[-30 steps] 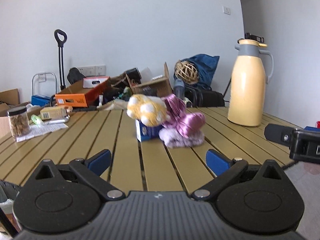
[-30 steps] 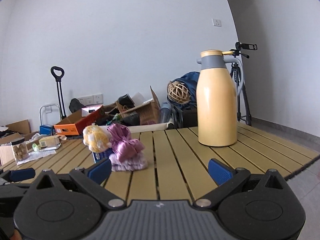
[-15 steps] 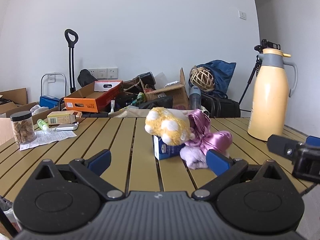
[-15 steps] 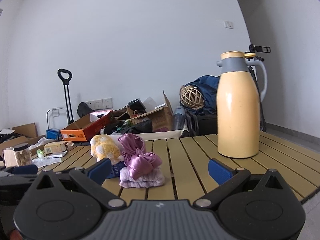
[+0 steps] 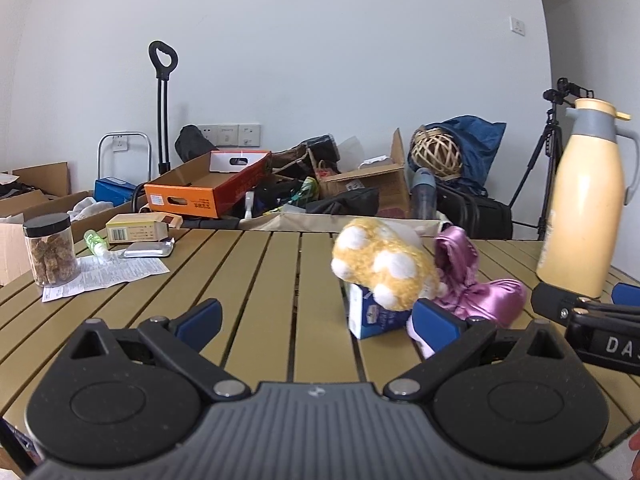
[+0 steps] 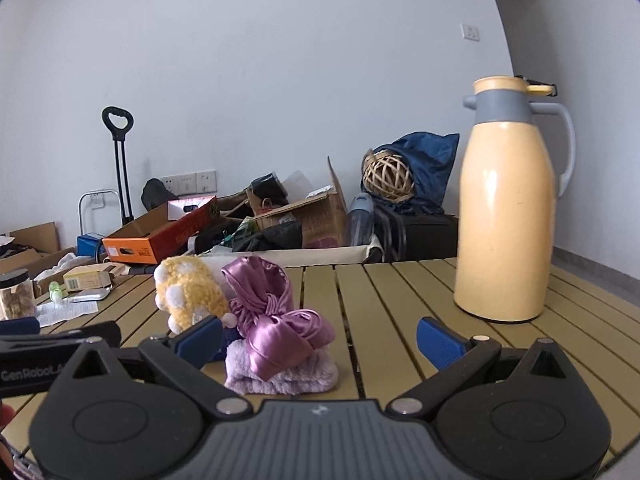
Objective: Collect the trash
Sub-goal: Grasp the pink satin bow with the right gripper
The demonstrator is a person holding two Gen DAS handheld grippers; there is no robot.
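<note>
- The small blue-and-white carton (image 5: 374,314) looks like the trash to collect; it stands on the slatted table (image 5: 256,280), near its middle, with the yellow plush toy (image 5: 384,268) resting on top and the pink satin bow (image 6: 276,320) touching its side
- It is probably light, thin card that dents easily, so a gentle pinch across its flat side faces seems best, once the soft toy is clear
- The leaflet (image 5: 104,280) and foil pack (image 5: 146,249) at the far left lie flat and look harder to pick up
- The left gripper (image 5: 316,320) hovers low and level before the carton, jaws spread wide, holding nothing
- The right gripper (image 6: 320,340) sits alongside, also wide apart and empty, aimed at the bow
</note>
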